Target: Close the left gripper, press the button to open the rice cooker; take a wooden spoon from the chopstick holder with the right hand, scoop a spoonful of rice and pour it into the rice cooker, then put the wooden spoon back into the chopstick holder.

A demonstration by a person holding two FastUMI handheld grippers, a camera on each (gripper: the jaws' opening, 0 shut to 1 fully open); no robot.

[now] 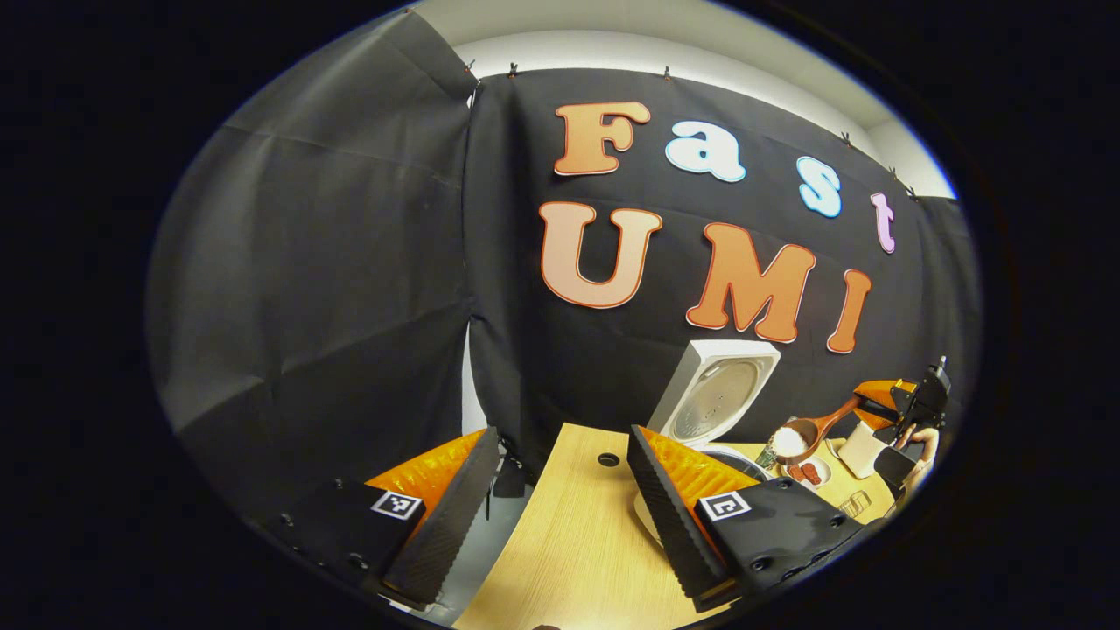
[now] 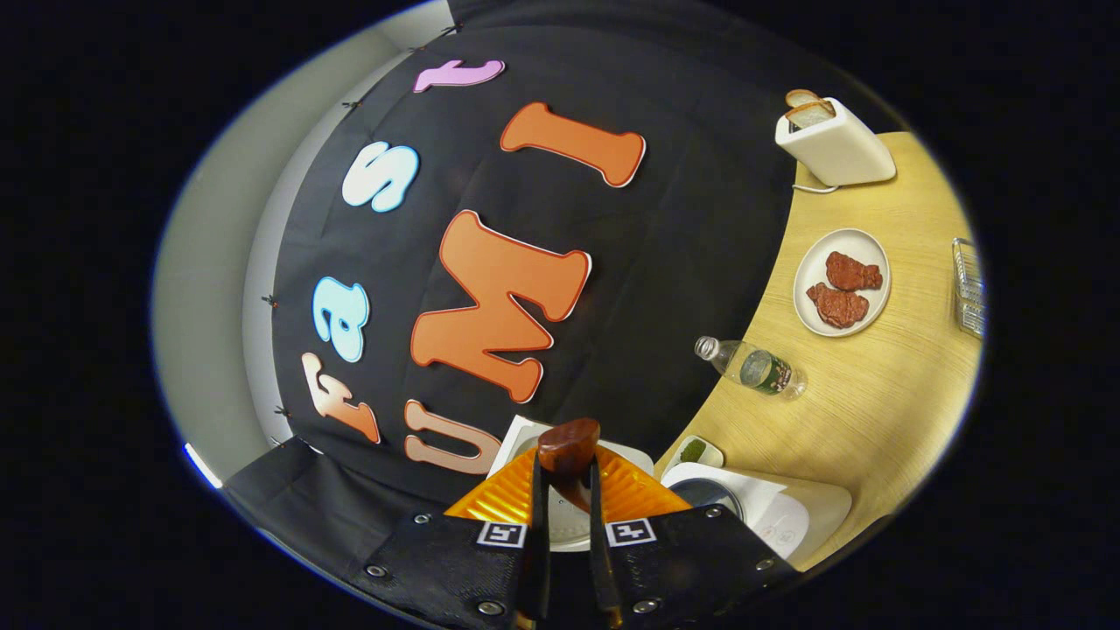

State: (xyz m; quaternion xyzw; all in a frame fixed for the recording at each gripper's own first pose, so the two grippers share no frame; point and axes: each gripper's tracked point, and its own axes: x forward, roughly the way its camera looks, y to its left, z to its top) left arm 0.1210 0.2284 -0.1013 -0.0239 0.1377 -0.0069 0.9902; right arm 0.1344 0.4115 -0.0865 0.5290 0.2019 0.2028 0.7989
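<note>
The white rice cooker [image 1: 722, 389] stands open at the back of the wooden table [image 1: 577, 542], its lid upright. To its right, a wooden spoon [image 1: 801, 437] heaped with white rice hovers close to the cooker's edge. My right gripper [image 1: 888, 404] holds it by the handle, with a hand behind. In the right gripper view, my right gripper [image 2: 567, 479] is shut on the spoon [image 2: 569, 444], above the cooker's lid [image 2: 523, 437] and body [image 2: 770, 512]. My left gripper [image 1: 560, 525] is open and holds nothing, low over the table's near left part.
A toaster [image 2: 831, 144] with bread, a plate [image 2: 814, 262] of red meat pieces, a lying bottle [image 2: 752, 366], a small dish [image 2: 696, 451] with something green and a wire basket [image 2: 967, 284] are spread over the table to the cooker's right. The table has a cable hole [image 1: 608, 458].
</note>
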